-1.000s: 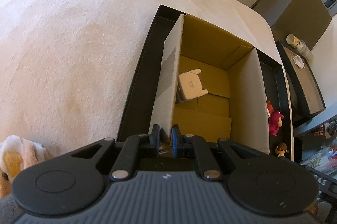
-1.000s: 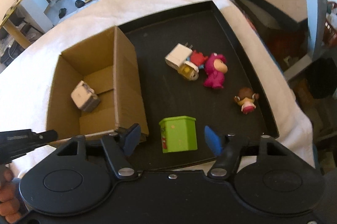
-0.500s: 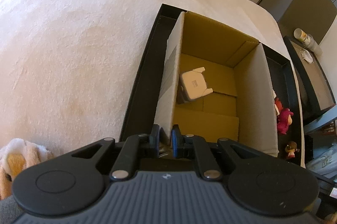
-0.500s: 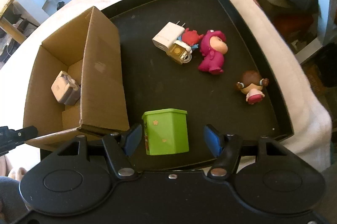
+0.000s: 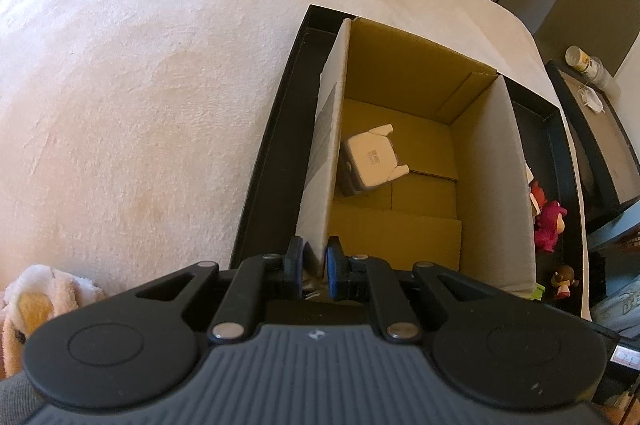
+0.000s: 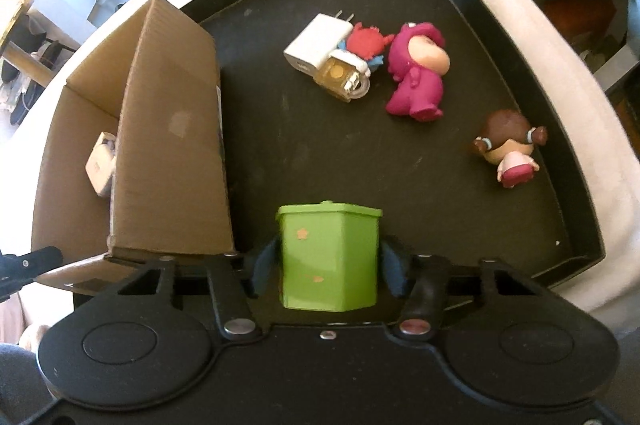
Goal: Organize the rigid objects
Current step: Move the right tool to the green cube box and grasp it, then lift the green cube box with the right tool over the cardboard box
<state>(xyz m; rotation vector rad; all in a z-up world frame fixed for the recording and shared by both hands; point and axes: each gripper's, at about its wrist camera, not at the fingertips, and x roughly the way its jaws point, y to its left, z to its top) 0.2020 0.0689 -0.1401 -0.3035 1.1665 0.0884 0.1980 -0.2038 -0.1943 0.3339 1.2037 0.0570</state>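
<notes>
While the left gripper [image 5: 314, 267] is clenched on the near wall of the open brown cardboard box [image 5: 400, 161], pinching the wall's edge between its pads, the box stands inside the shallow black rectangular tray [image 6: 400, 161] on the cream fleece cloth [image 5: 140, 85]. One white square charger block [image 5: 372, 161] lies on the box floor against the left wall. The right gripper [image 6: 328, 265] stands released, its blue pads [image 6: 394, 269] flanking the upright green plastic lidded bin [image 6: 330, 257], near its sides; contact cannot be confirmed. On the tray floor beyond lie a white wall plug adapter [image 6: 318, 43], a small red figure [image 6: 366, 41], an amber round-faced trinket [image 6: 344, 77] touching both, and a magenta hooded figurine [image 6: 418, 73] just beside them. A brown-haired doll figurine [image 6: 510, 147] lies apart, near the right rim.
</notes>
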